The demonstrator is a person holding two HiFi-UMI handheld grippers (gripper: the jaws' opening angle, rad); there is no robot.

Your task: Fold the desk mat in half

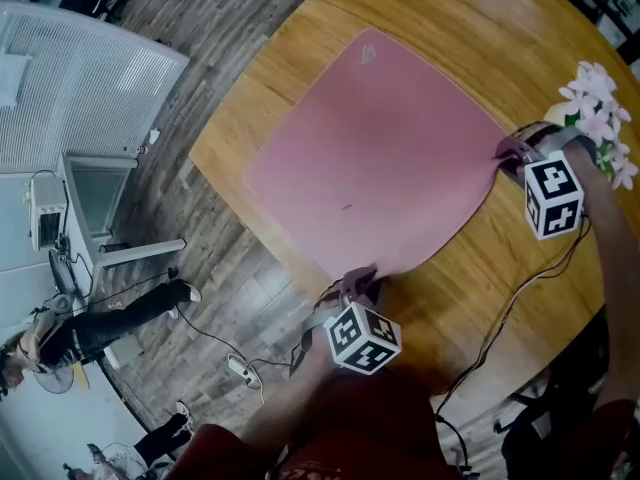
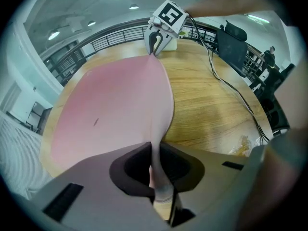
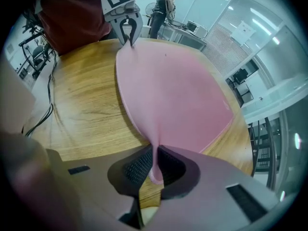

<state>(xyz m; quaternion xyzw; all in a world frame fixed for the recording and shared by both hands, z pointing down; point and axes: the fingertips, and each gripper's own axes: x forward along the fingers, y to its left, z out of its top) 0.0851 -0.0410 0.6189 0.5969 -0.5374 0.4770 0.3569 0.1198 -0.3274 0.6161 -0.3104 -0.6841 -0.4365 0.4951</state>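
Note:
A pink desk mat (image 1: 380, 158) lies flat on the round wooden table (image 1: 470, 28). In the head view my left gripper (image 1: 357, 280) is shut on the mat's near corner, which is pinched up off the wood. My right gripper (image 1: 510, 151) is shut on the mat's right-hand corner. In the left gripper view the mat's (image 2: 110, 114) edge runs up between my jaws (image 2: 156, 170), with the right gripper (image 2: 155, 44) at the far corner. The right gripper view shows the mat (image 3: 168, 90) clamped between its own jaws (image 3: 155, 165) and the left gripper (image 3: 129, 32) opposite.
Pale pink flowers (image 1: 598, 108) stand at the table's right edge, just behind my right gripper. Black cables (image 1: 520, 298) trail over the wood near me. A black chair (image 2: 236, 47) stands by the table. A person (image 1: 90, 323) is on the floor at the left.

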